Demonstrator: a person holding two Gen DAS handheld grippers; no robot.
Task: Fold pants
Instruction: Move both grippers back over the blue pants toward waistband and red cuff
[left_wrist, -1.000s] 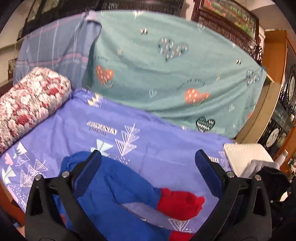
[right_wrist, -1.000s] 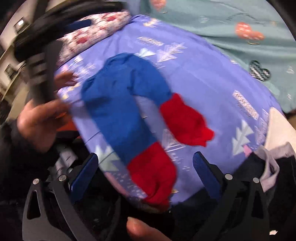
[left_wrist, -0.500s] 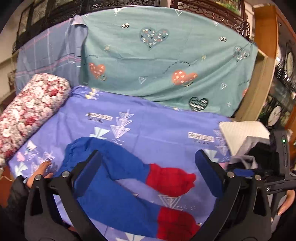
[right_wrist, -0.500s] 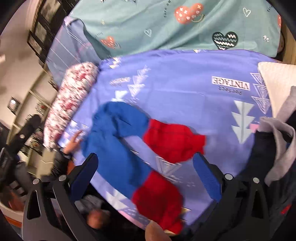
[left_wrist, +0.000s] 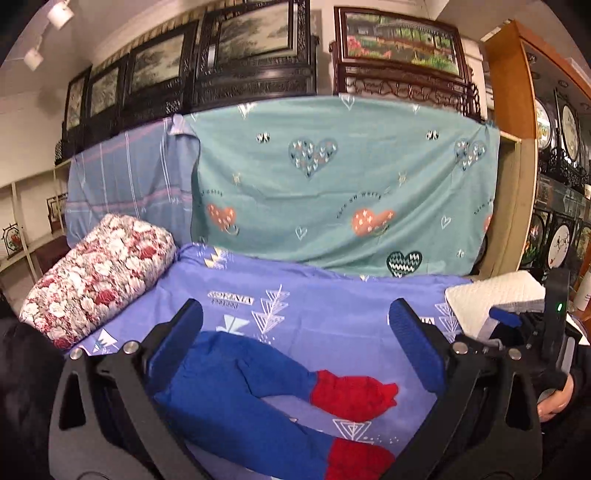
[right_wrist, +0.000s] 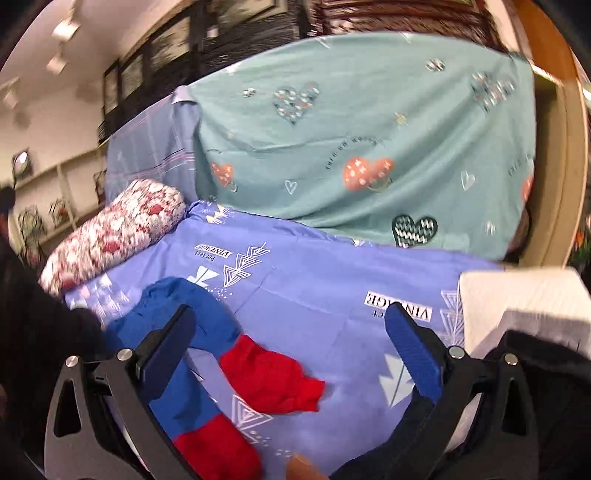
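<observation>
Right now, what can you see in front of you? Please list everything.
pants: one, blue with red cuffs, spread on the purple sheet, legs apart
purple sheet: one, purple with white triangle prints, covering the bed
teal sheet: one, teal with hearts, hung behind the bed
striped sheet: one, grey-blue, hung left of the teal sheet
floral bolster: one, red and white, left on the bed
white pillow: one, right edge
framed pictures: several, dark frames, on the wall
left gripper: jaws open, above the pants
right gripper: jaws open, above the pants

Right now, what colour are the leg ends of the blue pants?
Red cuffs, clearest in the left wrist view.
</observation>
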